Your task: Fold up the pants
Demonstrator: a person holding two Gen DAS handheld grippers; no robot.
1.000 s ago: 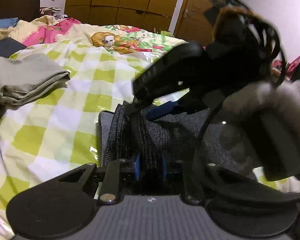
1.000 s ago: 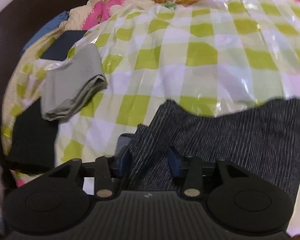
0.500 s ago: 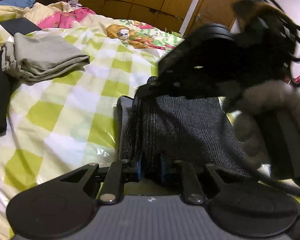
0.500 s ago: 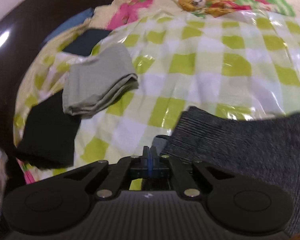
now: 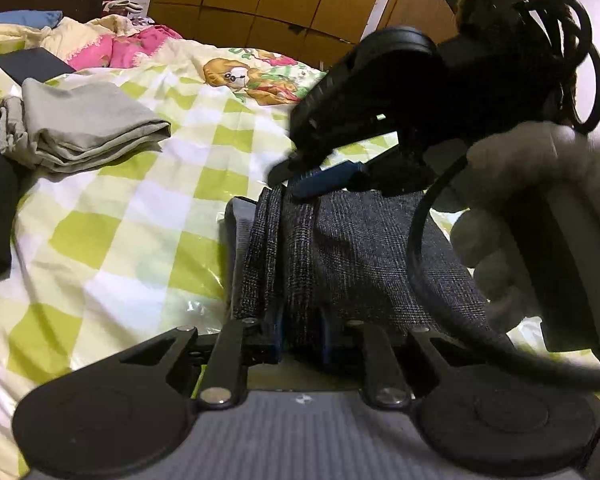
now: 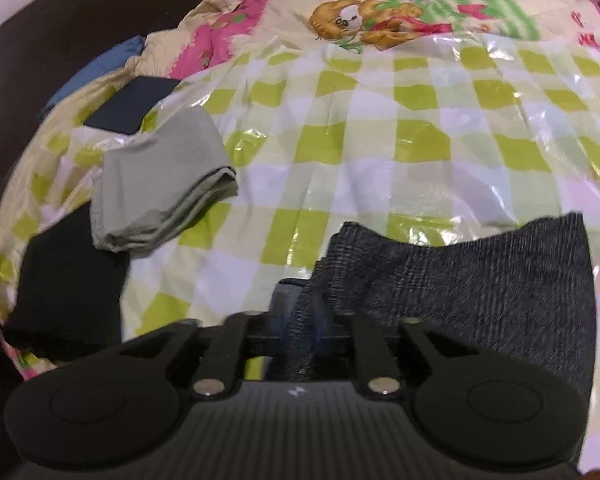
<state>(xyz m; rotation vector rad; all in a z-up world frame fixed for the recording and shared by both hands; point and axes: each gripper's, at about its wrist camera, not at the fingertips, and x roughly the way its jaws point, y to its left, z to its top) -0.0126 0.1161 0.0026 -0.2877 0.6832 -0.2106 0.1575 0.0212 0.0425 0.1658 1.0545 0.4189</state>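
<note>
The step in hand looks like the last of the folding: the dark grey pants point(image 5: 364, 256) are already a compact folded bundle, low over the checked bed cover point(image 5: 112, 220) at its near edge, held along one side by both tools.

The left hand-held gripper point(image 5: 300, 336) is clamped on the near corner of the bundle, its blue pads pinching several stacked layers of cloth. To its right, the right hand-held gripper point(image 6: 298, 330) has just been opening its jaws; a ridge of the same fabric stands between them, and it is too blurred to tell whether the pads press on it.

Next, I judge, the right grip must be made firm, then both corners moved together so the layers stay aligned.

The pants are a finely woven, speckled charcoal cloth, thick at the folded edge, with a sagging far hem point(image 6: 460, 236)
</note>
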